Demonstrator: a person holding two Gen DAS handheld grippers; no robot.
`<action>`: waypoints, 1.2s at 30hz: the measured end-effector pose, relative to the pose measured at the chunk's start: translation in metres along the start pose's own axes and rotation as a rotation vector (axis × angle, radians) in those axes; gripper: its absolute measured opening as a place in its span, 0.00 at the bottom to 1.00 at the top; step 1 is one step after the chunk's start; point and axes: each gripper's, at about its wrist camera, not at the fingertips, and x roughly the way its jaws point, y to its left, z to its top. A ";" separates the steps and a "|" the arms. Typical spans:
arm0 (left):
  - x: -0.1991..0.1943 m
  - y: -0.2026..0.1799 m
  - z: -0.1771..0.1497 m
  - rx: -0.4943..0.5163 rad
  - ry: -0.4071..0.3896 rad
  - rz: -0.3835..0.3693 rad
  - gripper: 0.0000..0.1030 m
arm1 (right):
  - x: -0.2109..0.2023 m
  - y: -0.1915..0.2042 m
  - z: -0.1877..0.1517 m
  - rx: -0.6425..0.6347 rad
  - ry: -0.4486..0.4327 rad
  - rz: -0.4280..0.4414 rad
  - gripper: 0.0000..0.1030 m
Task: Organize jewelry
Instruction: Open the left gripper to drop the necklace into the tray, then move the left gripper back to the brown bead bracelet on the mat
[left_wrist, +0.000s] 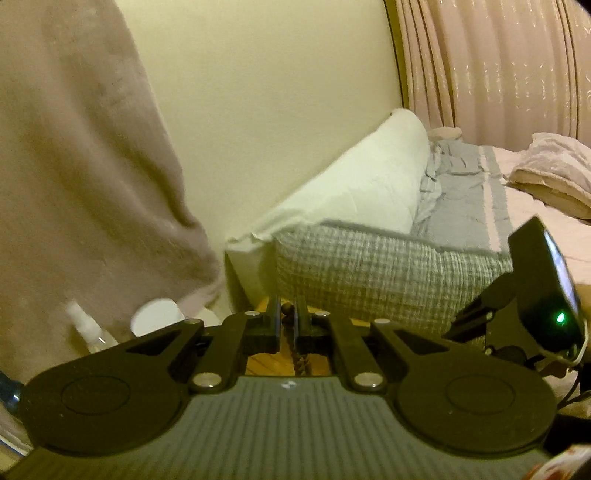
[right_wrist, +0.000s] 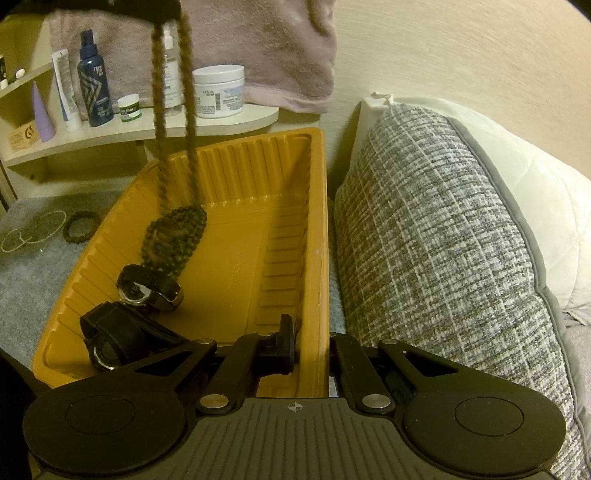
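My left gripper (left_wrist: 287, 314) is shut on a brown bead necklace (left_wrist: 288, 309), whose strand hangs down between the fingers. In the right wrist view that necklace (right_wrist: 184, 96) hangs in two strands from above, and its lower end is coiled in the yellow tray (right_wrist: 236, 266). Two black watches (right_wrist: 151, 288) (right_wrist: 110, 339) lie in the tray's near left part. My right gripper (right_wrist: 310, 343) is shut on the tray's right rim (right_wrist: 318, 258). A dark bead bracelet (right_wrist: 79, 230) and thin hoop rings (right_wrist: 33, 230) lie on the grey surface left of the tray.
A shelf (right_wrist: 147, 129) behind the tray holds bottles, tubes and a white jar (right_wrist: 218, 90). A mauve towel (right_wrist: 266, 48) hangs above it. A grey checked pillow (right_wrist: 443, 240) and a white pillow (right_wrist: 535, 192) lie right of the tray. The bed (left_wrist: 461, 195) shows in the left view.
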 end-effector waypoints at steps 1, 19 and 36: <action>0.003 -0.001 -0.003 0.000 0.010 -0.003 0.06 | 0.000 0.000 0.000 0.001 0.001 0.000 0.03; 0.020 0.002 -0.028 -0.071 0.071 0.023 0.20 | 0.000 -0.002 -0.002 0.006 0.008 0.000 0.03; -0.053 0.063 -0.084 -0.277 0.074 0.315 0.36 | 0.002 -0.005 -0.004 0.005 0.010 -0.002 0.03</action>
